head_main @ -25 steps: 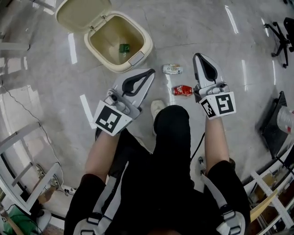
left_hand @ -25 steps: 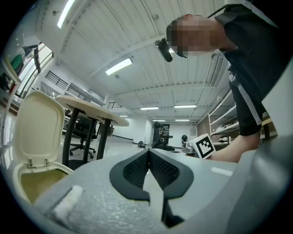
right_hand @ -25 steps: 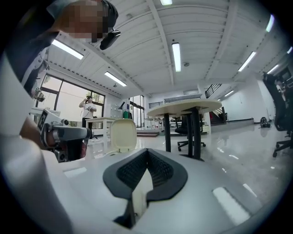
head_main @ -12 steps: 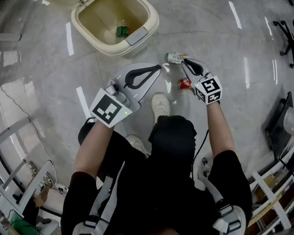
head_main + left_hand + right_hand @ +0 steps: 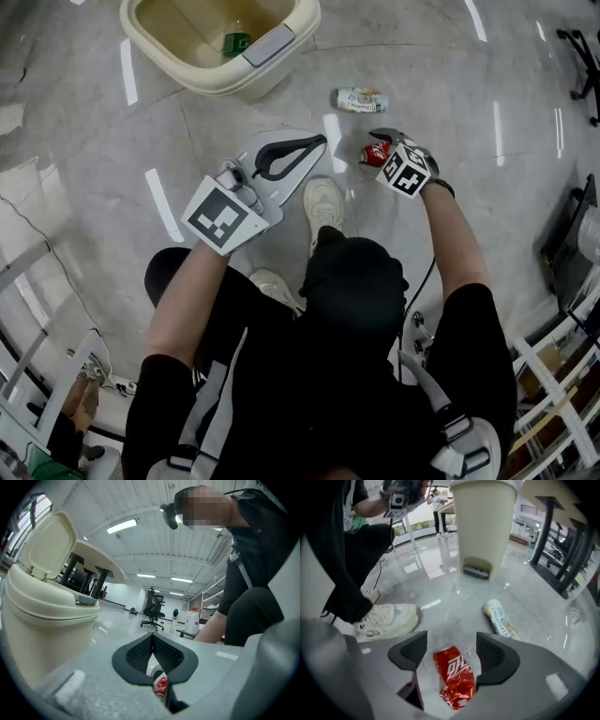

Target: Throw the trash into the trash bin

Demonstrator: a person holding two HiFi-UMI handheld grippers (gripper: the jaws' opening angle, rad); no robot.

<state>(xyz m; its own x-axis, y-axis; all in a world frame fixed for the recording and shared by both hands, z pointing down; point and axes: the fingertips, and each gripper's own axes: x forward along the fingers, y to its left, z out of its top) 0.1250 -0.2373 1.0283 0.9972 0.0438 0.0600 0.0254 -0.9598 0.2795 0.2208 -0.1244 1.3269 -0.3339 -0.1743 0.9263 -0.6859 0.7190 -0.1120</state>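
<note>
On glossy grey floor [image 5: 441,66]: red can [image 5: 453,677], open bin [image 5: 202,82].

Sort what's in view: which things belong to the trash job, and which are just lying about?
Belongs to the job:
- crushed red can, on the floor
- pale can, on the floor
- trash bin, lid up
- green piece, already in the bin

Just lying about:
- office chair
- round table
</note>
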